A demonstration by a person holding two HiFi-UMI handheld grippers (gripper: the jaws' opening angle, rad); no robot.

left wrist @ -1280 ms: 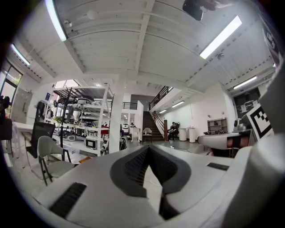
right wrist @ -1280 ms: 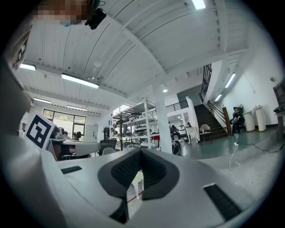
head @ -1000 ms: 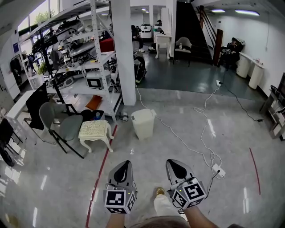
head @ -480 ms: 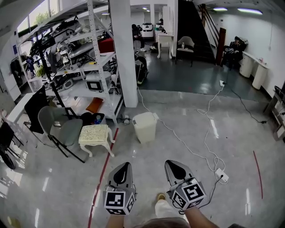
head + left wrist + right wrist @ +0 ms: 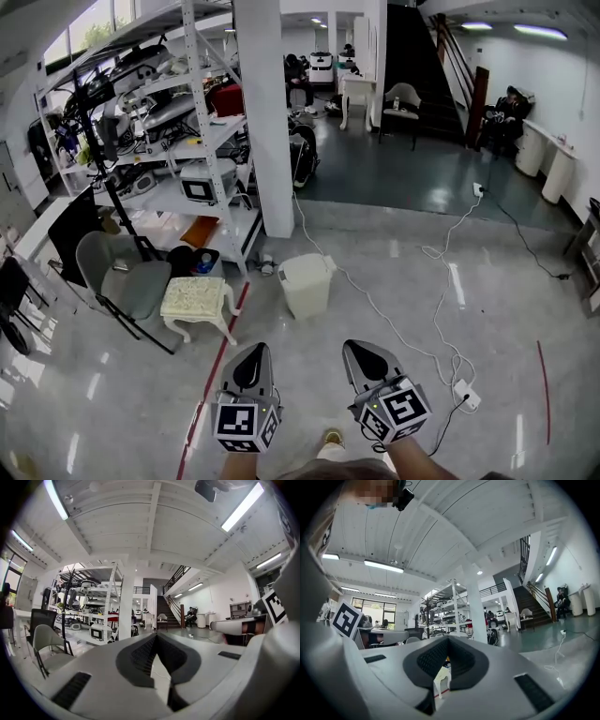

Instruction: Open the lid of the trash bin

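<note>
Steadily the white trash bin (image 5: 307, 284) sits lower and nearer in the head view than a second ago, so the person is evidently walking toward it. It stands on the floor near the white pillar (image 5: 267, 112), lid apparently down, well ahead of both tools. The left tool (image 5: 253, 354) and right tool (image 5: 364, 352) are carried low, each with jaws closed tip to tip on nothing. The approach looks unfinished and the lid untouched. No writing is readable, only square black-and-white markers (image 5: 236, 421) on the cubes.
</note>
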